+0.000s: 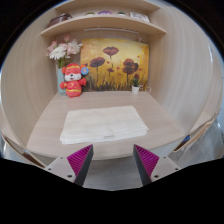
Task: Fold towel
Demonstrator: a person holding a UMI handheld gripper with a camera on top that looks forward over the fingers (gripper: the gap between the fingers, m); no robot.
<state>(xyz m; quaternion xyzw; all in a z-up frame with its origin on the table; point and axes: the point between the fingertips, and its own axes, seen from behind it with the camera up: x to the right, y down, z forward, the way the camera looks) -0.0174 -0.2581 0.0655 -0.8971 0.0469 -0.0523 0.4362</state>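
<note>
From where I steer, the gripper [112, 160] hangs wide open and holds nothing, its pink pads [79, 158] well apart just short of the desk's near edge, and the white towel [103, 125] lies flat beyond the fingers in the middle of the desk [45, 130], with bare wood on both sides of it. The desk sits in a pale wooden alcove with a shelf [100, 26] overhead and a flower picture [115, 64] on the back wall. A red and white stuffed toy [72, 80] and a vase of flowers [63, 50] stand at the back left, well behind the towel; I can read no writing anywhere.
</note>
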